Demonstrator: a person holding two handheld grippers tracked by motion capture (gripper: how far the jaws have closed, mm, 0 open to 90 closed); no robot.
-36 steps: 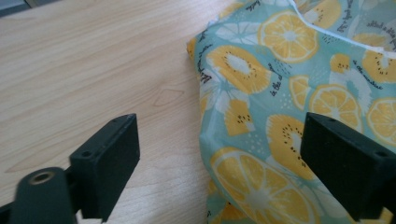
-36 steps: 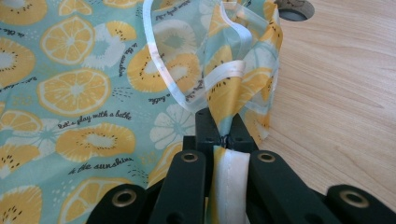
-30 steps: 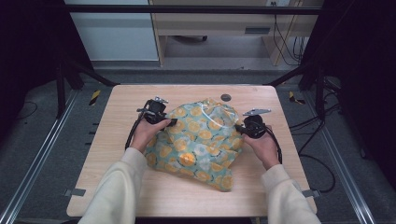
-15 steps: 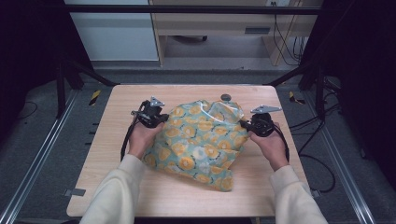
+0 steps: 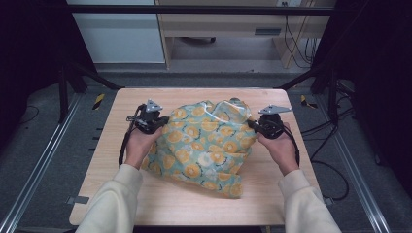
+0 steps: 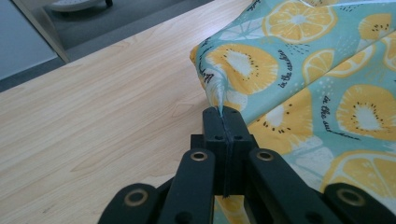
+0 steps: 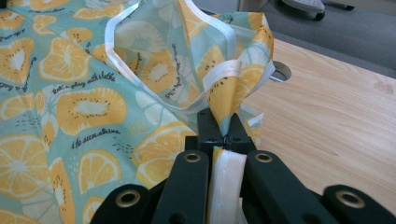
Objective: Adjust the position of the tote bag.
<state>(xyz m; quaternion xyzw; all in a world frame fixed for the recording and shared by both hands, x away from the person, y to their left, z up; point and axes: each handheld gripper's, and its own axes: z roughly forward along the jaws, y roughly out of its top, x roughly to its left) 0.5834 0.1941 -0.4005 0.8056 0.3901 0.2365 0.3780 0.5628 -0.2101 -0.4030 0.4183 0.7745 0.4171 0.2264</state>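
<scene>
A teal cloth (image 5: pixel 204 143) printed with orange and kiwi slices lies bunched on the wooden table (image 5: pixel 194 204), held up between both hands. My left gripper (image 5: pixel 163 120) is shut on the cloth's left edge; in the left gripper view the cloth (image 6: pixel 299 70) is pinched between the closed jaws of that gripper (image 6: pixel 224 116). My right gripper (image 5: pixel 251 124) is shut on the right edge, where a white-trimmed hem (image 7: pixel 219 74) rises from the jaws of the gripper (image 7: pixel 224 126). The cloth (image 7: pixel 70 102) spreads to the left in the right gripper view.
A round hole (image 7: pixel 280 72) in the tabletop lies just behind the cloth near the far edge. Bare wood lies along the table's front and left side. Cables trail from both grippers over the table edges.
Both grippers have moved apart and slightly away from the person, stretching the cloth wider between them. Both stay shut on the cloth.
</scene>
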